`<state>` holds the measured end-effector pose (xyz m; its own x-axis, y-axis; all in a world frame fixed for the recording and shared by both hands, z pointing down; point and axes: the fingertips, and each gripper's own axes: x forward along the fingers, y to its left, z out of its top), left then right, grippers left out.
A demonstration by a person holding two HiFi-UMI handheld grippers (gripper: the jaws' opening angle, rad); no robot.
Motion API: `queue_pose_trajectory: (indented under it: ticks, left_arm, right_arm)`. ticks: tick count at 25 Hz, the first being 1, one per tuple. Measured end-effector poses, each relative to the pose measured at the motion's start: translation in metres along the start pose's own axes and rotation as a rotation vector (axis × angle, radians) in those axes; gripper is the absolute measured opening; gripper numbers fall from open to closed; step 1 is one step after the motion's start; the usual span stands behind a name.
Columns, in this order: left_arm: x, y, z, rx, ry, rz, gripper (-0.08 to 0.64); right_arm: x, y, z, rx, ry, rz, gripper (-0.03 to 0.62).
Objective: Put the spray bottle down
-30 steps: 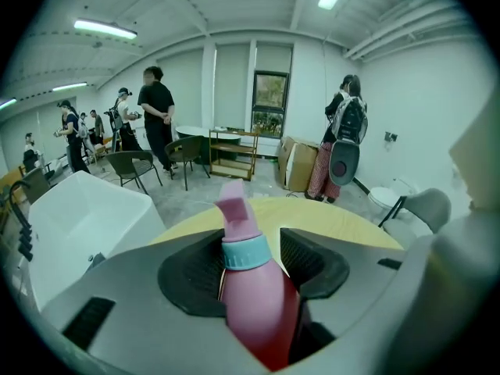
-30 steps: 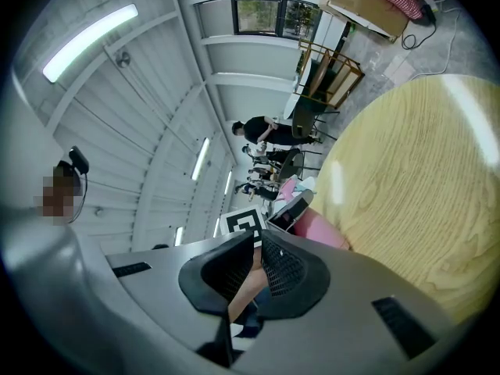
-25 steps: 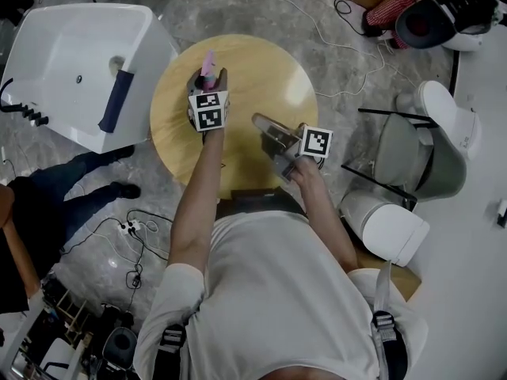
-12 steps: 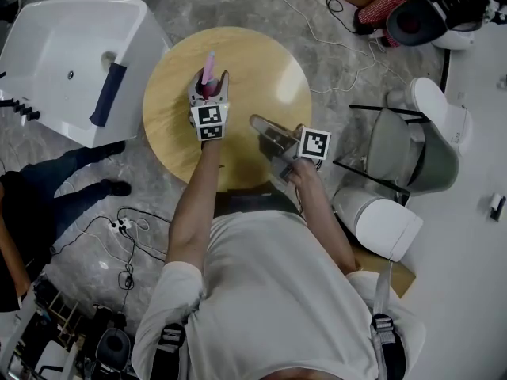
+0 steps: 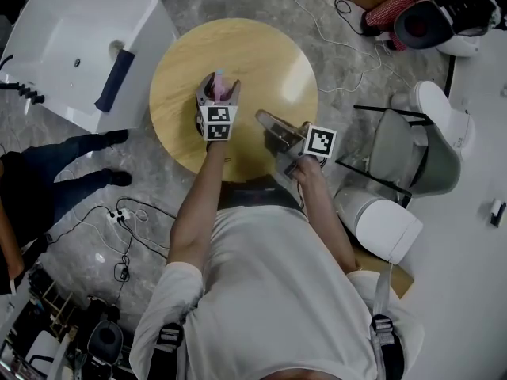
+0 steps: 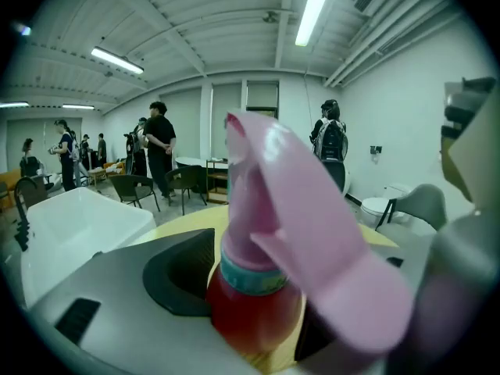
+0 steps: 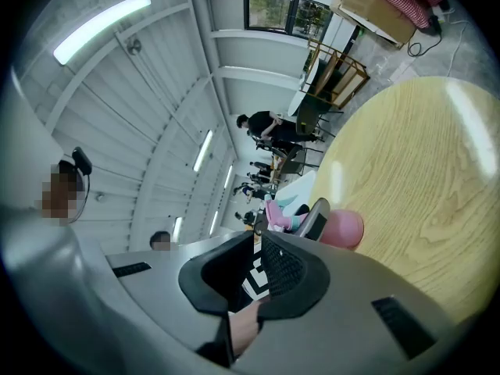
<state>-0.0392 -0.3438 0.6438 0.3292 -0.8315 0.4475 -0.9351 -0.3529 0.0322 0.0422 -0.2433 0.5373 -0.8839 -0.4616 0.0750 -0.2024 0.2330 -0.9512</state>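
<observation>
Left claw [image 5: 219, 85] has slid in from the far-left part of the round wooden surface [image 5: 269, 54] toward its middle, bottle [image 5: 219, 77] and all, and its jaws have just been opening. Look at them now: they stand well apart, one on each side of the bottle, and on the right a dark gap shows between pad and bottle. On the left the pad sits right up against the red body, though it doesn't seem to squeeze. So the grip is off and the bottle is between the jaws, not clamped.

And where is that bottle? Upright, near the middle of the surface, a little left of centre in the head view. Pink trigger head on top, teal collar under it, red body below, with wood grain showing right by its foot in the left claw's view. From the right claw's view the rounded body meets the wood, so it is down and standing.

Right claw [image 5: 261, 119] has barely shifted. It hovers over the near-right part of the surface, just beside the left one and apart from the bottle, pointing across toward it. Its jaws are drawn together, nothing between them.

Off the surface, a white basin [image 5: 79, 46] sits at the left and a grey chair [image 5: 412, 153] at the right.
</observation>
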Motion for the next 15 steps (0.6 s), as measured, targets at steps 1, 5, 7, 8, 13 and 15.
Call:
queue_pose_trajectory:
  ticks: [1, 5, 7, 8, 13, 15]
  left_arm:
    - [-0.002, 0.0, -0.004, -0.016, 0.027, -0.004, 0.286]
    - [-0.005, 0.002, -0.032, -0.111, 0.144, -0.019, 0.319]
    - [-0.006, 0.0, -0.041, -0.153, 0.187, -0.036, 0.331]
    - [-0.007, 0.0, -0.041, -0.172, 0.2, -0.044, 0.335]
    - [-0.013, 0.0, -0.049, -0.229, 0.245, -0.067, 0.365]
    - [-0.017, -0.002, -0.052, -0.236, 0.255, -0.075, 0.37]
  right_arm:
    - [0.001, 0.002, -0.001, -0.004, -0.001, 0.004, 0.023]
    - [0.004, 0.008, -0.006, -0.012, -0.005, 0.02, 0.023]
    - [0.005, 0.01, -0.008, -0.01, -0.009, 0.022, 0.023]
    - [0.006, 0.011, -0.01, -0.01, -0.012, 0.023, 0.023]
    - [0.008, 0.016, -0.013, -0.023, -0.021, 0.027, 0.023]
    - [0.008, 0.017, -0.014, -0.026, -0.026, 0.03, 0.023]
